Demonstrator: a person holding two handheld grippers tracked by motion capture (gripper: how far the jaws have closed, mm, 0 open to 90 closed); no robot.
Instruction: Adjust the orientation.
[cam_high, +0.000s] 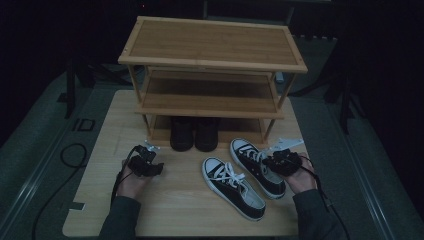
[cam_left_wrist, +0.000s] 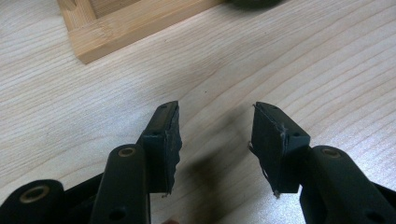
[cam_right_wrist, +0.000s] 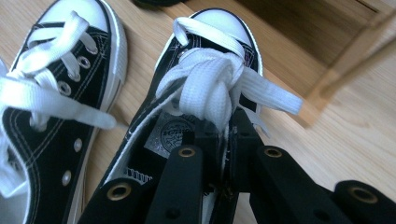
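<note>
Right gripper (cam_right_wrist: 224, 123) clamped on sneaker (cam_right_wrist: 187, 93)

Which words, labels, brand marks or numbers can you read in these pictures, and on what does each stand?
No text can be read for certain.
Round printed stamp on the insole of the right-hand sneaker: lettering too blurred to read.
Dark marks on the floor left of the table: too dim to read.

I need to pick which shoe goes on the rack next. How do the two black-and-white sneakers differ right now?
The right sneaker is pinched at its tongue or laces by the shut right tool; the left sneaker lies free. The right sneaker lies nearer the rack, the left sneaker nearer the table's front edge. Both are black canvas with white toes and laces, toes toward the rack.
</note>
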